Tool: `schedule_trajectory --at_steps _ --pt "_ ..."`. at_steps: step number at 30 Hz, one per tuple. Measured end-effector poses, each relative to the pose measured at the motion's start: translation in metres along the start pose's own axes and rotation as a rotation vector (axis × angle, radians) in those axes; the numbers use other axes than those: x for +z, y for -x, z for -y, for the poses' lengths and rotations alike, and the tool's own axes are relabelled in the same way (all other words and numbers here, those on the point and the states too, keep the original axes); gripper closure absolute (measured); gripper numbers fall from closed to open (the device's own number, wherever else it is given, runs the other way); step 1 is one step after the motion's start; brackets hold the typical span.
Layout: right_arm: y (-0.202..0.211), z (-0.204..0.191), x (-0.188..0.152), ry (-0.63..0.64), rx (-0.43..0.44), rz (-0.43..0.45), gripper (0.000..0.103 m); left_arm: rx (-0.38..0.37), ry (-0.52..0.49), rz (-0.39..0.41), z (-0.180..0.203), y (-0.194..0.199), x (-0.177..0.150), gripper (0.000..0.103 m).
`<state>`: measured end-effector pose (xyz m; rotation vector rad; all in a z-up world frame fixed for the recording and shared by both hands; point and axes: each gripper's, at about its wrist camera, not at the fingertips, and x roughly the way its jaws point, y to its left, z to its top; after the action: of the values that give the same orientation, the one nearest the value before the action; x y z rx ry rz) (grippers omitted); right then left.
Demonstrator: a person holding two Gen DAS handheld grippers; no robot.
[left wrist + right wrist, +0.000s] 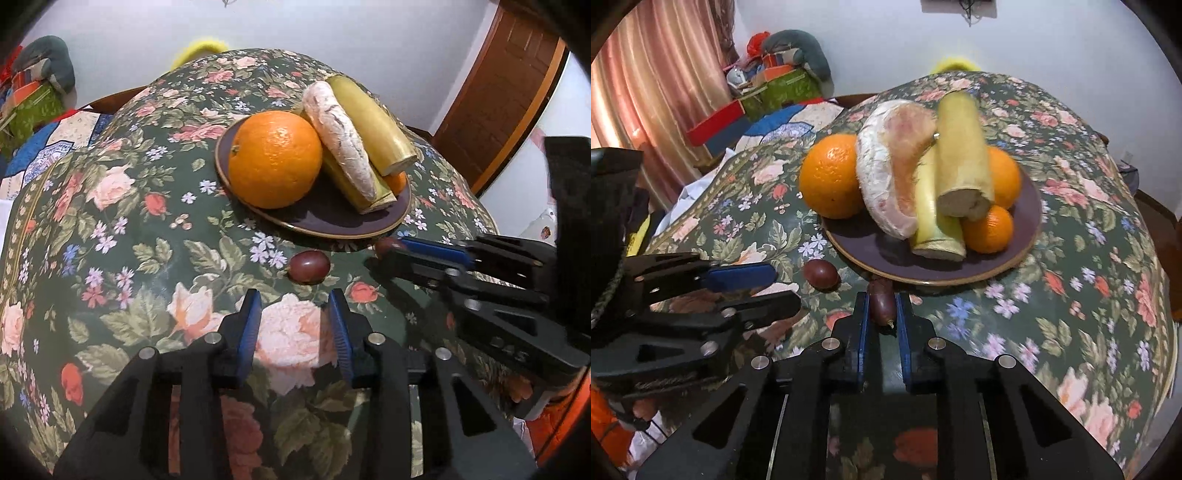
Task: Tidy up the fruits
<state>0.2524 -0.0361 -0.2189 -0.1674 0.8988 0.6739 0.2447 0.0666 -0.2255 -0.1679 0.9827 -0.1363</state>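
The right claw (882, 312) is clamped on a dark red grape (882, 302), just near of the plate's rim. The left claw (295, 310) hangs spread, gripping nothing, above the floral-clothed counter (129, 229). A second grape (308, 266) lies on the cloth just beyond its tips, left of the held one. Farther off, the dark plate (332, 218) carries a large orange (275, 158), a peeled pomelo segment (340, 136), two sugarcane pieces (373, 125) and smaller oranges (988, 229) behind.
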Motion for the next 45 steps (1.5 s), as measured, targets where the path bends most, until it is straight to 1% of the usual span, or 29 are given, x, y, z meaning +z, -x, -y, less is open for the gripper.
schedule_trajectory --at_steps 6,10,11,12,14,18,20,22,26,28,33,39,45 --pt "0.019 0.015 -0.005 -0.042 -0.007 0.04 0.09 0.024 -0.024 -0.014 0.009 -0.011 0.008 0.066" --pt "0.028 0.023 -0.006 -0.055 -0.016 0.061 0.09 0.028 -0.02 -0.019 0.011 -0.017 0.013 0.066" --pt "0.029 0.025 -0.006 -0.057 -0.018 0.064 0.09 0.03 -0.017 -0.018 0.011 -0.017 0.014 0.068" --pt "0.031 0.028 -0.006 -0.06 -0.022 0.068 0.09 0.037 -0.017 -0.016 0.011 -0.018 0.015 0.073" --pt "0.032 0.031 -0.007 -0.065 -0.025 0.073 0.09 0.043 -0.017 -0.016 0.012 -0.019 0.015 0.076" --pt "0.034 0.036 -0.009 -0.079 -0.025 0.078 0.09 0.044 -0.022 -0.002 0.015 -0.013 0.013 0.076" --pt "0.034 0.037 -0.008 -0.082 -0.026 0.08 0.09 0.056 -0.023 0.013 0.016 -0.007 0.013 0.076" --pt "0.034 0.038 -0.008 -0.084 -0.024 0.085 0.09 0.047 -0.016 0.034 0.017 0.001 0.016 0.076" --pt "0.03 0.04 -0.002 -0.087 -0.022 0.091 0.09 0.045 -0.021 0.066 0.019 0.01 0.028 0.076" --pt "0.026 0.041 0.002 -0.088 -0.027 0.091 0.09 0.044 -0.019 0.07 0.02 0.009 0.034 0.076" --pt "0.008 0.05 0.011 -0.107 -0.039 0.074 0.09 0.048 -0.012 0.046 0.02 -0.007 0.043 0.076" --pt "0.001 0.052 0.015 -0.11 -0.037 0.069 0.09 0.035 -0.002 0.032 0.019 -0.018 0.046 0.076" --pt "-0.007 0.049 0.016 -0.101 -0.045 0.065 0.09 0.046 -0.022 0.031 0.022 -0.023 0.045 0.076"
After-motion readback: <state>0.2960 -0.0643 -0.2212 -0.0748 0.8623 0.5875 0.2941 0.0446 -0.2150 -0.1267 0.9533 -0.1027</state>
